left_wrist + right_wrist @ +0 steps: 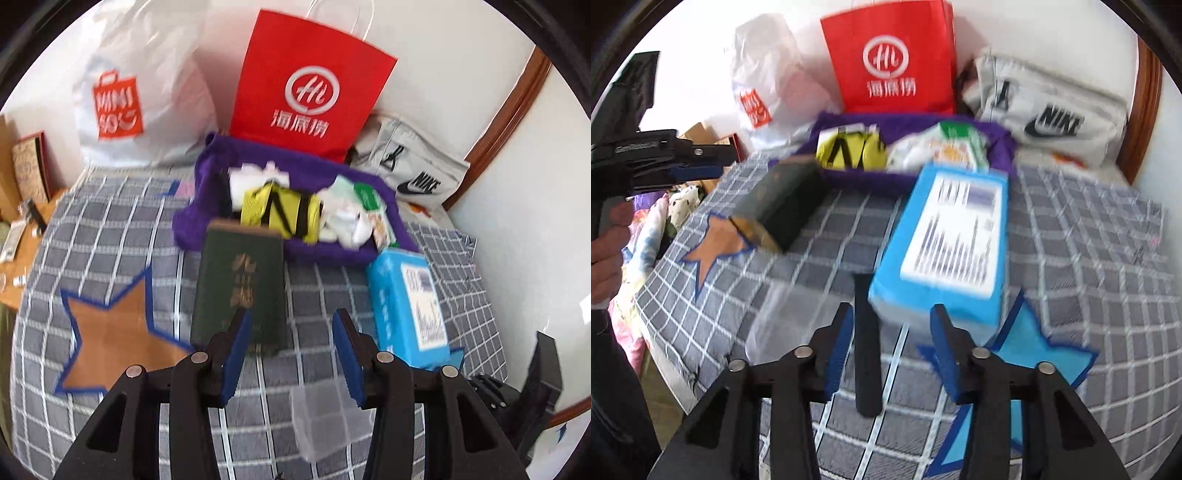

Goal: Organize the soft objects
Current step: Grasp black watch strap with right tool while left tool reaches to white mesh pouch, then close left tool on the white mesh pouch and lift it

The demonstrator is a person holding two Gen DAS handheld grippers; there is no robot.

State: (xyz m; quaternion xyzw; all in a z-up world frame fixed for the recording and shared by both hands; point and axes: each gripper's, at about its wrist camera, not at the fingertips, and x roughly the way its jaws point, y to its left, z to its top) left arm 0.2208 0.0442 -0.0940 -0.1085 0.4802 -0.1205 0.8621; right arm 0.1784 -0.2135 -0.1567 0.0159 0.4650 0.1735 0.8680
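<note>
A purple fabric bin sits on the checked bed, holding a yellow and black soft item and white and green tissue packs. A blue tissue pack lies in front of it. My left gripper is open and empty above the bed, its left finger over a dark green book. My right gripper is open and empty just before the blue pack. The left gripper also shows at the left of the right wrist view.
A red paper bag, a white Miniso bag and a grey Nike bag stand against the wall. A clear plastic box and a black strap lie on the bed. A desk is at left.
</note>
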